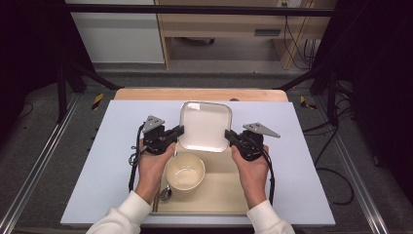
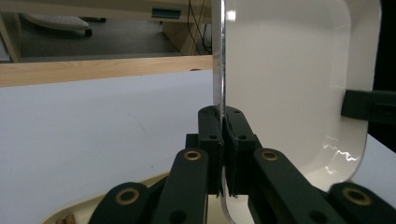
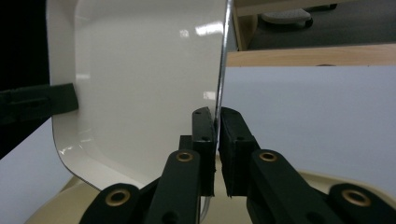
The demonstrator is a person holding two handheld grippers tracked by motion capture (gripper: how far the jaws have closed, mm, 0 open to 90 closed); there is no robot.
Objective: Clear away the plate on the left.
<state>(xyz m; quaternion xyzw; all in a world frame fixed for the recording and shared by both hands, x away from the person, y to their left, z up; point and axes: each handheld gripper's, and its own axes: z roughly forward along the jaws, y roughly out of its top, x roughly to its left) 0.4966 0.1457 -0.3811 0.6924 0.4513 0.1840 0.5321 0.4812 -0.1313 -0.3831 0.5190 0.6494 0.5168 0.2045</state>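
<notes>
So there's a white mat [image 1: 112, 161] covering the table, and a beige tray [image 1: 219, 195] sits on it near the person. A square white plate [image 1: 205, 124] is at the tray's far end, gripped from both sides. The left gripper [image 1: 179, 130] has its jaws clamped tight on the plate's left rim, the right gripper [image 1: 228, 134] is pinched on the right rim. A cream bowl [image 1: 185, 171] sits on the tray, just in front of the plate, with a spoon [image 1: 166, 194] beside it.
</notes>
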